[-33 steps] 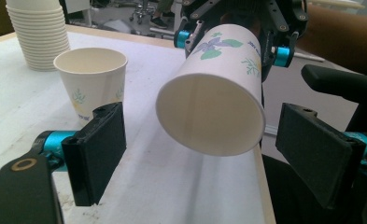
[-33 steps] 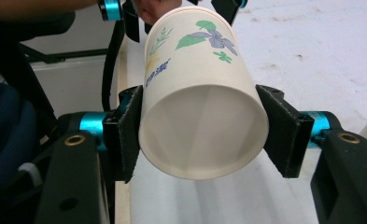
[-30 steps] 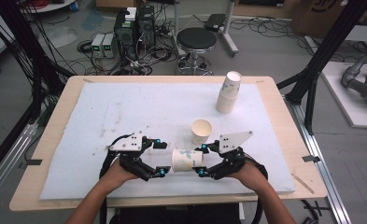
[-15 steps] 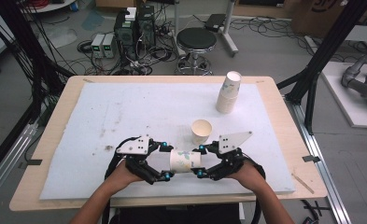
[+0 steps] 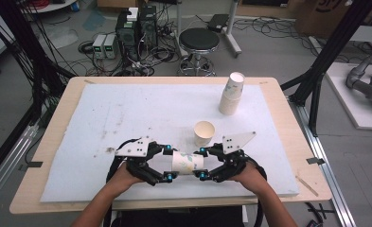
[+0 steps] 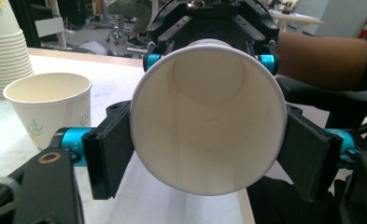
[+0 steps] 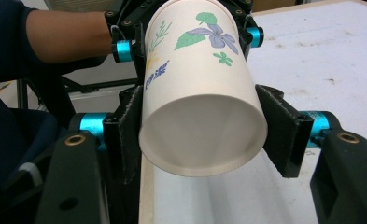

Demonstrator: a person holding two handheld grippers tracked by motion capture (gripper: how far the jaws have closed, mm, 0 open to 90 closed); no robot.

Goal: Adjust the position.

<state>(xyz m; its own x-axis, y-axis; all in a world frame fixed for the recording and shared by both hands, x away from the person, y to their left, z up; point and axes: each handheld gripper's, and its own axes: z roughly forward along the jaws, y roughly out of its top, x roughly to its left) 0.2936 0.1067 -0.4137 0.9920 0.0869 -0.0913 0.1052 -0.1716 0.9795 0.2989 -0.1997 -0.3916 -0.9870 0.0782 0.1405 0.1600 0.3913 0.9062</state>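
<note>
Near the tabletop's [image 5: 70, 142] front edge, the left claw [image 5: 167, 163] has just been closing onto the open rim of a flower-printed white paper cup [image 5: 187, 162] lying sideways, while the right claw [image 5: 201, 163] clamps its base end. Beyond, one loose paper cup [image 5: 204, 133] stands upright; farther off, the tall cup stack [image 5: 232, 93] waits, so most separating seems left
</note>
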